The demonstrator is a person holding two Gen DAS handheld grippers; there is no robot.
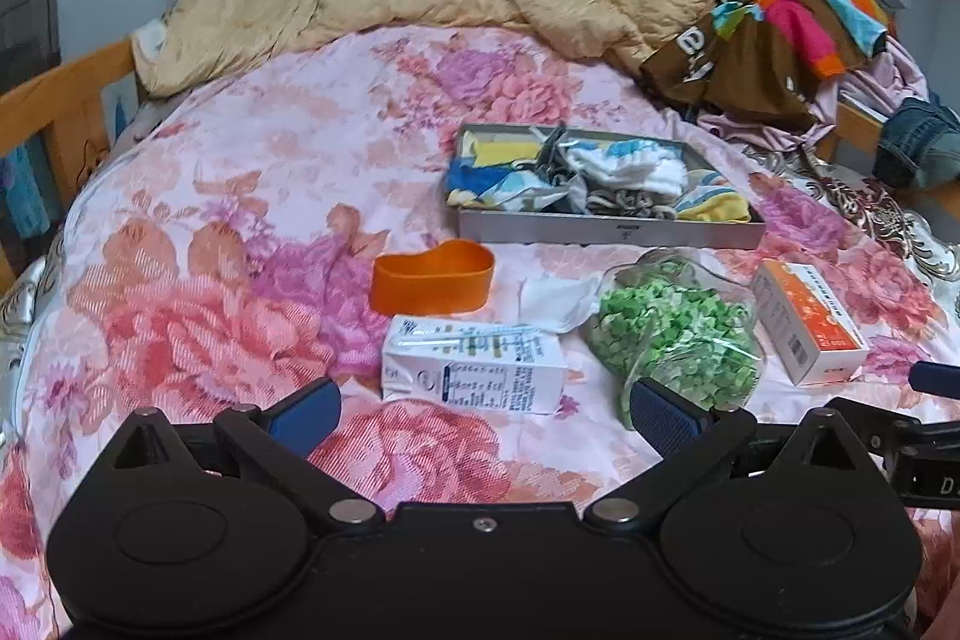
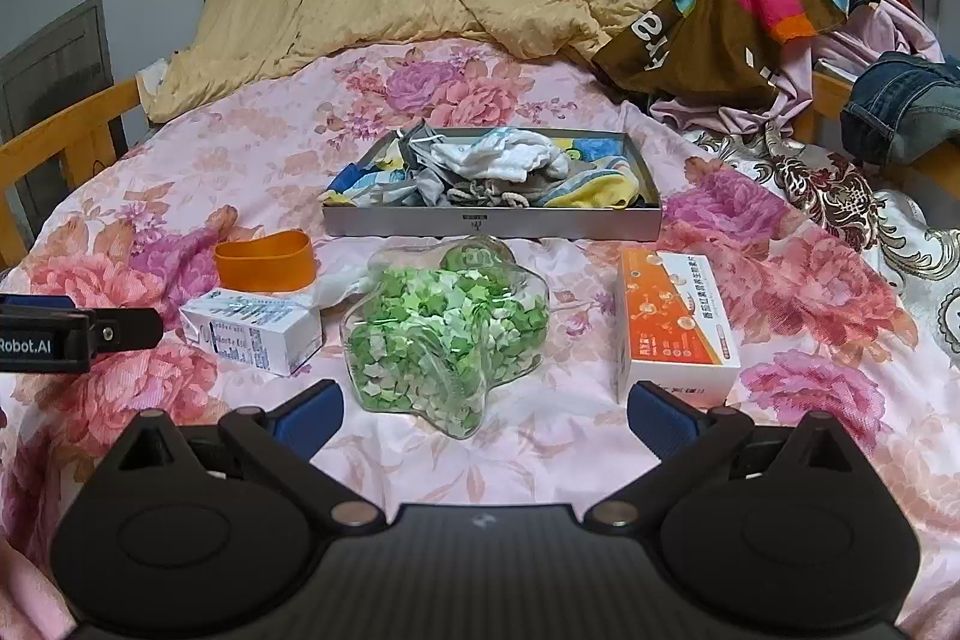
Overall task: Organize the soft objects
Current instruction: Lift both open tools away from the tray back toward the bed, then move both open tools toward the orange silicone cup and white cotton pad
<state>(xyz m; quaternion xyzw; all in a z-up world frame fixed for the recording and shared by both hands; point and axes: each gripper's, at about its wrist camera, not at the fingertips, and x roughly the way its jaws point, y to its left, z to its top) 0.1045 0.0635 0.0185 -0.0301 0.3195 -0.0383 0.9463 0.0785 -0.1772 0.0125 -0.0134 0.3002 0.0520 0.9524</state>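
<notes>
Both tools, left tool [image 1: 483,415] and right tool [image 2: 485,415], spread; left reads "Robot.AI", orange box [image 2: 675,325] print illegible.

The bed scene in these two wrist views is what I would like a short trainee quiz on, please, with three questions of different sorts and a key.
1. True or false: the left gripper and the right gripper both stand open and hold nothing.
2. Multiple choice: where do the socks and small cloths lie? A) loose on the floral bedsheet; B) in the grey tray; C) in the orange cup.
3. Fill in: the clear jar lying between the milk carton and the orange-and-white box holds small ____ pieces.

Key: 1 true; 2 B; 3 green.
</notes>
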